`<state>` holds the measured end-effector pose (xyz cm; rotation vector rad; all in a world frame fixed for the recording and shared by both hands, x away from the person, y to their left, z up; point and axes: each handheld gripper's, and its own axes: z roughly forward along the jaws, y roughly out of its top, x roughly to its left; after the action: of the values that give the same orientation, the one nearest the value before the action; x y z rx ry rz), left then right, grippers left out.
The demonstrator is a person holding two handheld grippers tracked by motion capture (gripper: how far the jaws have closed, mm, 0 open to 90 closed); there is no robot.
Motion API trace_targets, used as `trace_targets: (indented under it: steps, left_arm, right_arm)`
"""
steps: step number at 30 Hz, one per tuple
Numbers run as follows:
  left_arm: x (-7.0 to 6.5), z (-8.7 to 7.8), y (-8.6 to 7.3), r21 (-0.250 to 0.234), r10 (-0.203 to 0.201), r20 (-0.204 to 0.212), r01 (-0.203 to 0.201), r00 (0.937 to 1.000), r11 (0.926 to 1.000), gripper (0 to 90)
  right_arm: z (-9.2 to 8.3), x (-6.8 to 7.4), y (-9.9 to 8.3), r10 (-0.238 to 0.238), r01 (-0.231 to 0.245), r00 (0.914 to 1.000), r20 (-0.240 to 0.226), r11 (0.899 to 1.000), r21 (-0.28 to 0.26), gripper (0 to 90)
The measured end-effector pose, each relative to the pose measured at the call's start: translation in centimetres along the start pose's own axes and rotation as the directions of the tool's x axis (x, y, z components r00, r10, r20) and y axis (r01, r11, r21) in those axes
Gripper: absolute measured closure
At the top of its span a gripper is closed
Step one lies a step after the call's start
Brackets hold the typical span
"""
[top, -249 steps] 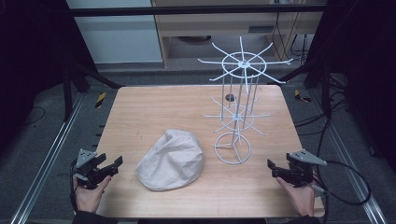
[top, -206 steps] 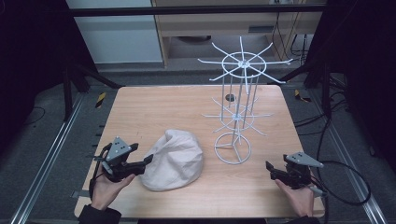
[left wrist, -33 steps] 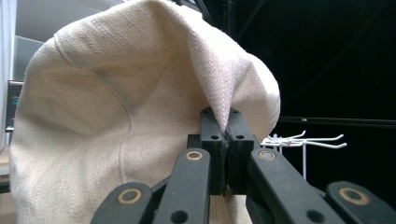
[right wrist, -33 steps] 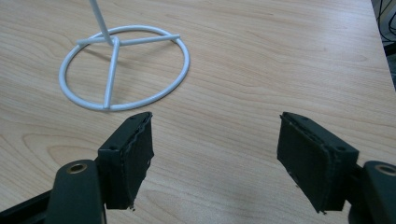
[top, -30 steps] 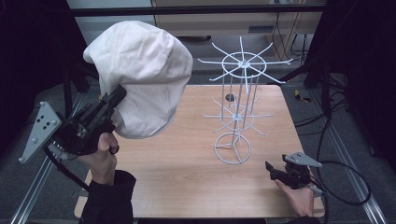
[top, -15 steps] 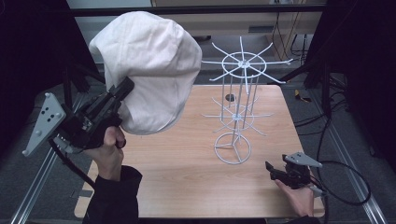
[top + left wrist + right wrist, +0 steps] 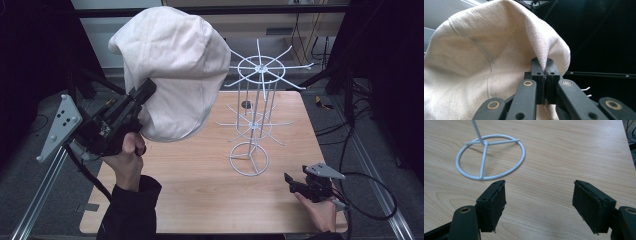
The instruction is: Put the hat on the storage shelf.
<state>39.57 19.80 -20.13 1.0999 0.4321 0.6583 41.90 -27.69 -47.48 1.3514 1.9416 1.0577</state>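
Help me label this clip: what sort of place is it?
Probably a lab recording bench: a bare wooden table framed by dark rails, handheld cabled grippers, a white wire rack as prop.

We're in a lab or test-rig setup here: a bare wooden worktop (image 7: 210,200) stands alone inside a frame of black struts (image 7: 345,60), dark curtaining closing in on both sides. Metal rails (image 7: 42,192) run along the grey floor (image 7: 40,150), loose cables (image 7: 367,182) trail about, and plain cabinets (image 7: 260,25) sit behind.
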Motion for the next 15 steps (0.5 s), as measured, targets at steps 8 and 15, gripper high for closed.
trace_targets:
  steps: [8,15]
  left_arm:
    - [-0.7,1.0,-0.3,-0.001,0.002,0.028,-0.002,0.9996,1.0,88.0]
    - [-1.4,1.9,-0.6,0.012,-0.018,0.064,0.017,0.9978,0.9998,88.0]
  right_arm:
    - [0.0,0.0,0.0,0.001,-0.001,1.0,-0.001,1.0,0.0,26.8]
    - [0.0,0.0,0.0,-0.001,0.001,1.0,-0.001,1.0,-0.001,26.8]
